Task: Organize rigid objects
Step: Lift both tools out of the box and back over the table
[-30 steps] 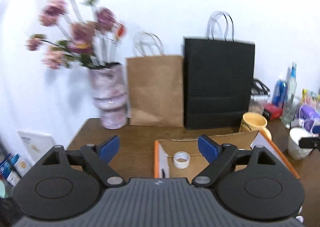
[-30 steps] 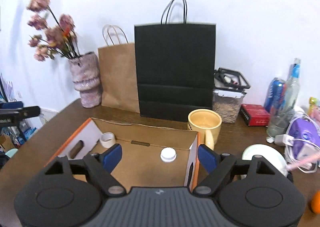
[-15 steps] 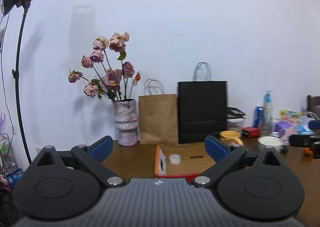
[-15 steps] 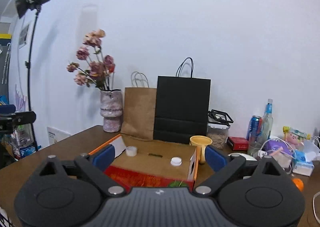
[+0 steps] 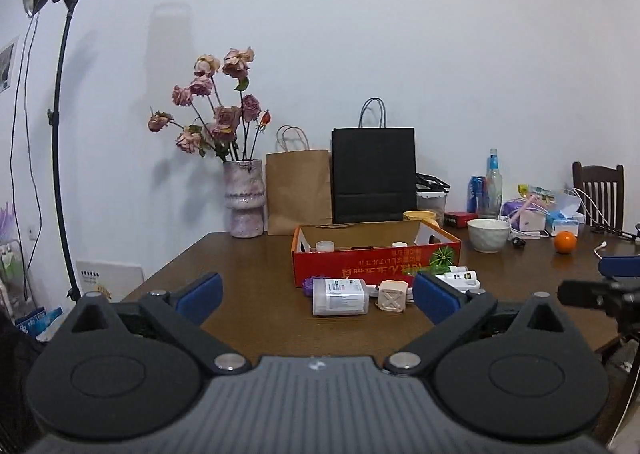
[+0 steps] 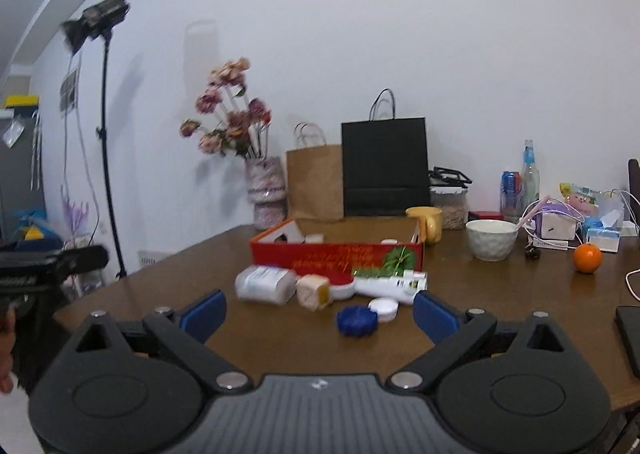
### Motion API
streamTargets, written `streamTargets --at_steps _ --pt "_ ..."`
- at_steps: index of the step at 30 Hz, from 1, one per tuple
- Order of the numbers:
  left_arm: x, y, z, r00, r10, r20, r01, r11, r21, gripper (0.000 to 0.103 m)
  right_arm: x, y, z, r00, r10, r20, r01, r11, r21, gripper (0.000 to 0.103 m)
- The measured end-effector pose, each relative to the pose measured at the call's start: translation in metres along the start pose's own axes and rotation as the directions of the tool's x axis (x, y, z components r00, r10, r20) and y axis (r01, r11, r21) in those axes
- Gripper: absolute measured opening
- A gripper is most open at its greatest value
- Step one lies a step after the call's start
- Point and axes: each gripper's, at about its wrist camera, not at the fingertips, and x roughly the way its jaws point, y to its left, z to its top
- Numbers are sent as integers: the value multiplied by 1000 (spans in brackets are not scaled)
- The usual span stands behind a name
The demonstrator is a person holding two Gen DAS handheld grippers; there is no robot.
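An open red cardboard box (image 5: 372,262) (image 6: 336,258) stands mid-table with a white tape roll (image 5: 325,246) and a white cap (image 5: 399,244) inside. In front of it lie a white bottle (image 5: 340,296) (image 6: 264,285), a beige cube (image 5: 393,296) (image 6: 314,292), a white tube (image 5: 460,278) (image 6: 390,286), a blue lid (image 6: 357,320) and a white lid (image 6: 384,308). My left gripper (image 5: 316,292) is open at the table's near edge, well short of them. My right gripper (image 6: 319,310) hovers there too, its jaws opening with nothing between them.
Along the wall stand a vase of dried roses (image 5: 243,197), a brown paper bag (image 5: 298,189) and a black one (image 5: 374,177). A yellow mug (image 6: 426,221), white bowl (image 6: 491,240), orange (image 6: 587,258) and bottles (image 6: 520,181) crowd the right. A light stand (image 5: 60,133) rises at left.
Both grippers have pulled back from over the box to the table's near edge and sunk a little. Their jaws have spread wider. The loose items before the box came into view.
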Motion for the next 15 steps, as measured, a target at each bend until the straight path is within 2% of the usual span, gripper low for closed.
streamTargets --at_steps 3,6,9,12,15 --pt "4 2 1 1000 23 4 -23 1000 -13 103 -4 10 0 1000 5 0 -5 1000 -26 100" --pt "7 4 -2 999 8 -34 -10 999 -46 103 -2 17 2 1000 -1 8 1 999 -45 100" --pt "8 -1 -6 999 6 -43 -7 1000 -26 103 1 18 2 1000 3 -3 -3 999 -53 100" --pt "12 -6 -11 999 17 -48 -17 1000 -9 103 6 13 0 1000 1 -23 -2 1000 -28 100" --pt "23 -10 -20 996 21 -92 -23 1000 -15 103 13 5 -4 999 15 -50 -13 999 34 100"
